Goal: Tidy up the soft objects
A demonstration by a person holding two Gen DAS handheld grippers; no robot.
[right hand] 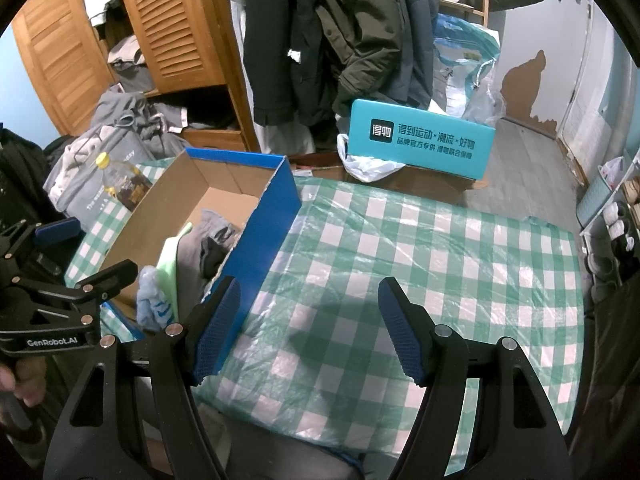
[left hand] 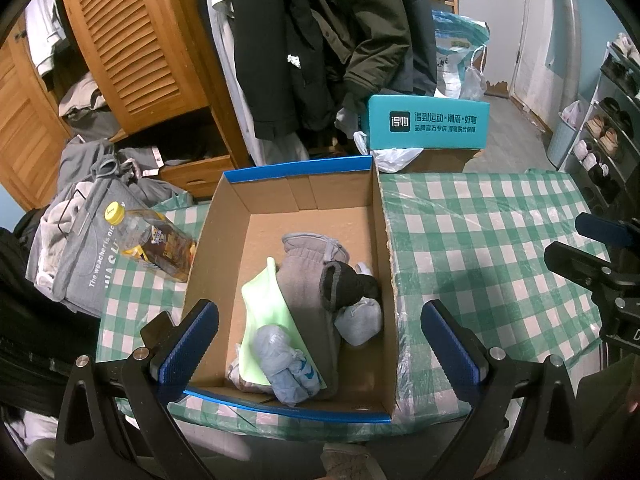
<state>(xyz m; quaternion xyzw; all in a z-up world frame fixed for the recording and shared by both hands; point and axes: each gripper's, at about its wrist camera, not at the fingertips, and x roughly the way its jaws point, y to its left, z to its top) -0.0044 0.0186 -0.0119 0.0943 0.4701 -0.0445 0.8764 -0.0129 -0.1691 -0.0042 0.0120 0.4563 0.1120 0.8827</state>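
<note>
- both of my grippers stand wide apart in the jaws and hold nothing.
- my left gripper point(left hand: 320, 344) hangs over the near end of the cardboard box point(left hand: 224, 248), one blue pad outside the box's left wall and the other outside its right wall, so the box sits between them without being touched as far as i can tell.
- several soft things lie in that box, right below and ahead of my left gripper: a grey knit garment point(left hand: 308, 280) running down the middle, a pale green cloth point(left hand: 266, 312) to its left, a light blue plastic-wrapped bundle point(left hand: 286, 364) nearest me, a black-and-grey sock point(left hand: 344, 286) on top of the grey garment, and a small light grey roll point(left hand: 360, 320) against the right wall.
- my right gripper point(right hand: 310, 332) hovers over the bare green-and-white checked tablecloth point(right hand: 440, 260), to the right of the box's blue outer wall; its left pad is just beside the near corner of the box, apart from it.
- off the box's left side a bottle with a yellow cap point(left hand: 154, 236) lies tilted on the cloth, next to a heap of grey clothes point(left hand: 84, 248).
- beyond the table stands a teal box with printed characters point(left hand: 428, 122).
</note>
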